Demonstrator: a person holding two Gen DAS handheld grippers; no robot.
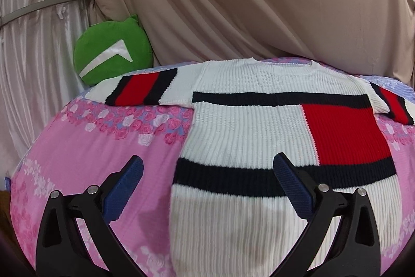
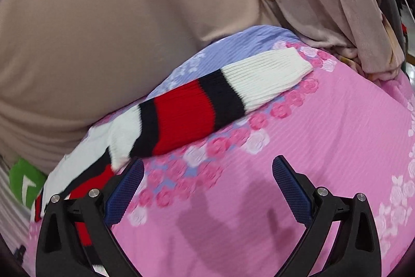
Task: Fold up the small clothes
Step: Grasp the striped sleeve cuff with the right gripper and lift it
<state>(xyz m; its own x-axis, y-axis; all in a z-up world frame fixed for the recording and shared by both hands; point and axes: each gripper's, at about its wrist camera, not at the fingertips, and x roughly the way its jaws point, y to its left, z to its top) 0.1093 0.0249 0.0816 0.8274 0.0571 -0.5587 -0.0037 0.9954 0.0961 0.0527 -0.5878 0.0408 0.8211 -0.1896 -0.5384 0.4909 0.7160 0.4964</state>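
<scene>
Lying flat, white ribbed sweater (image 1: 241,126), red-navy blocks

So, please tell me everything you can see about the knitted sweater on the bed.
The sweater is a ribbed knit, mostly white, with dark bands across chest and lower body and a red block on one side. It lies flat and unfolded on the pink floral bedcover, neckline toward the beige drape. Both sleeves are spread out sideways; each has a red stripe between two dark ones and a white cuff. Neither open gripper holds it.
</scene>
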